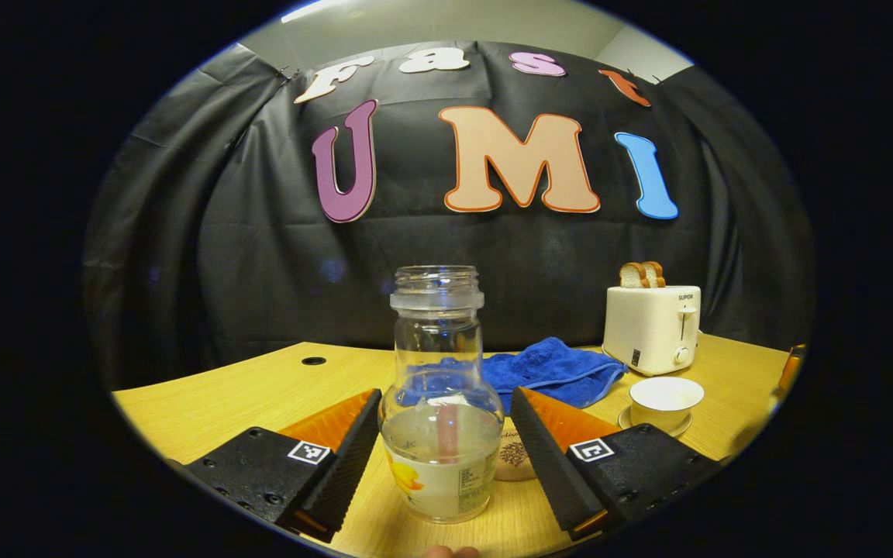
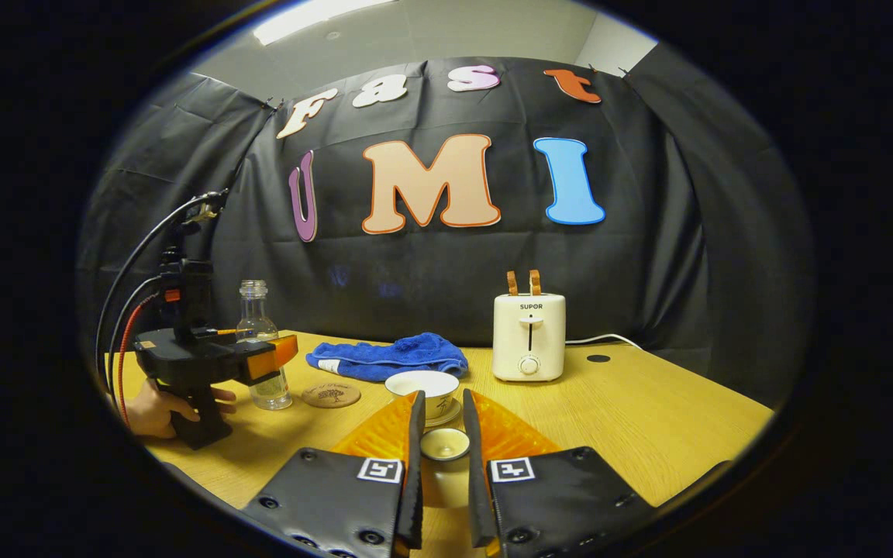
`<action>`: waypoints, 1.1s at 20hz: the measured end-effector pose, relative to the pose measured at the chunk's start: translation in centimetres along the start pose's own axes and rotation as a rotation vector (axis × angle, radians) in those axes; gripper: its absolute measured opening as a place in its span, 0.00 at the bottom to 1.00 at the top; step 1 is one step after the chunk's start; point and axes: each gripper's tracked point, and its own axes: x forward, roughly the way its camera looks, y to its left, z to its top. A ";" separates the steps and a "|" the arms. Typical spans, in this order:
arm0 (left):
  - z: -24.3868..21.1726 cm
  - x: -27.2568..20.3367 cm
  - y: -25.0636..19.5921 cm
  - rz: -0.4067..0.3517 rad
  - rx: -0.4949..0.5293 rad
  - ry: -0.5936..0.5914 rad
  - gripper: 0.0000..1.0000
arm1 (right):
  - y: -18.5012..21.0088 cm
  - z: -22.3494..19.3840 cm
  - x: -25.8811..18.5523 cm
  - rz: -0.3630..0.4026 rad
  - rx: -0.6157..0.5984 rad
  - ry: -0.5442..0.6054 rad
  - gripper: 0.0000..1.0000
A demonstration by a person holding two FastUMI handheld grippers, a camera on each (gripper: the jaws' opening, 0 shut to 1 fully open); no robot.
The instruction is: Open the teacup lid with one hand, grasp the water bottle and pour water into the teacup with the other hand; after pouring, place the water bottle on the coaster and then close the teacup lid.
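The water bottle (image 1: 440, 403) stands on the table (image 1: 206, 395) between the spread jaws of the left gripper (image 1: 444, 457). It is smooth, stiff, partly filled; grip its wide belly. The right gripper (image 2: 440, 446) pinches the lid (image 2: 443, 443).

Clear glass bottle (image 1: 440, 395); wood-grain table (image 1: 222, 395); fluffy blue cloth (image 1: 547, 370).
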 end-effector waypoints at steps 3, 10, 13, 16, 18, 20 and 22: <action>-0.2 0.2 -0.1 -0.017 -0.002 0.003 0.74 | 0.0 0.0 0.0 0.000 0.000 0.000 0.27; -0.4 0.2 -1.6 -0.062 0.039 0.021 0.69 | -1.2 0.1 0.0 -0.018 0.000 0.000 0.27; -0.6 0.3 -2.7 -0.093 0.300 0.014 0.68 | -3.5 0.1 -0.1 -0.060 -0.001 -0.002 0.27; -1.6 0.8 -5.3 -0.133 0.608 0.008 0.67 | -5.1 0.2 -0.4 -0.083 -0.001 -0.003 0.27; -2.6 1.2 -6.4 -0.165 0.785 0.028 0.67 | -5.9 0.2 -0.7 -0.092 -0.001 -0.004 0.27; -3.6 2.0 -7.4 -0.188 0.930 0.050 0.68 | -6.3 0.3 -0.8 -0.093 -0.002 -0.004 0.27; -4.7 2.3 -8.1 -0.205 1.045 0.073 0.68 | -6.4 0.3 -0.9 -0.093 -0.002 -0.004 0.27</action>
